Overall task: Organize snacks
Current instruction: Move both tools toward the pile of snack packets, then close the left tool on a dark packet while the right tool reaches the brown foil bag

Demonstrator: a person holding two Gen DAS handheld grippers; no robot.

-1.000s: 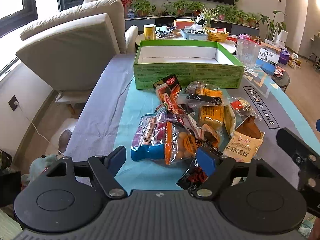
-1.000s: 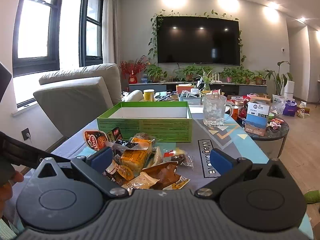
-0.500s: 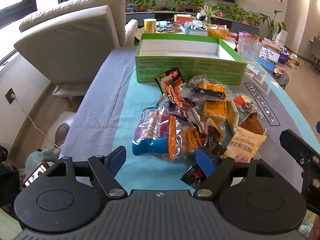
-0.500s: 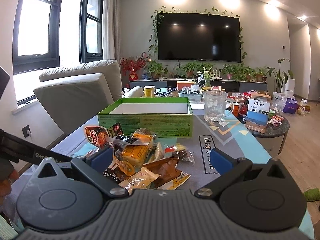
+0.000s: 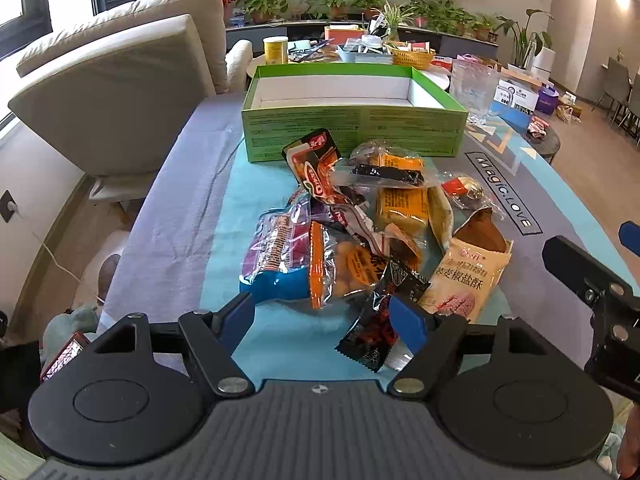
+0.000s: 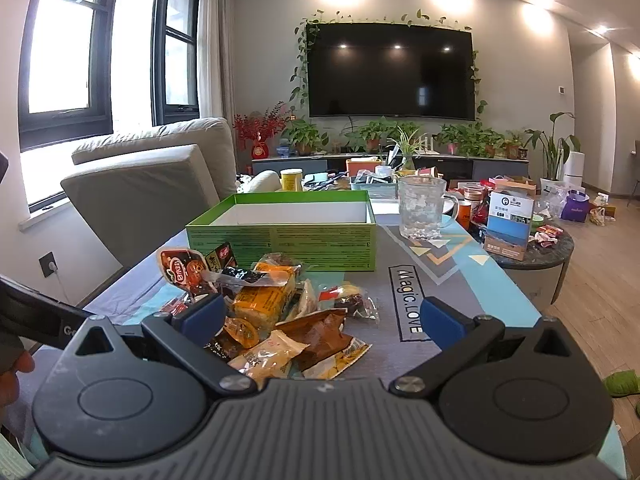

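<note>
A pile of wrapped snacks lies on the cloth-covered table (image 5: 180,200). Behind it stands an open, empty green box (image 5: 352,128) (image 6: 280,240). My left gripper (image 5: 322,316) hovers over the pile's near edge, its jaws closing slowly with no packet pressed between them. Just ahead lie a blue-purple packet (image 5: 276,256) and a clear orange packet (image 5: 348,272). A black-red packet (image 5: 380,320) lies by its right finger, a beige cracker packet (image 5: 464,280) beyond. My right gripper (image 6: 320,318) stands wide open at the pile's right, holding nothing.
A glass mug (image 6: 422,208) stands right of the green box. A round side table (image 6: 532,248) with boxes and packets is at the far right. A grey sofa cushion (image 5: 120,92) borders the table on the left. A second cluttered table sits behind the box.
The left gripper's view has tipped slightly downward, so the box and pile sit a little higher in frame, and its fingers stand slightly closer together. The right gripper has not moved.
</note>
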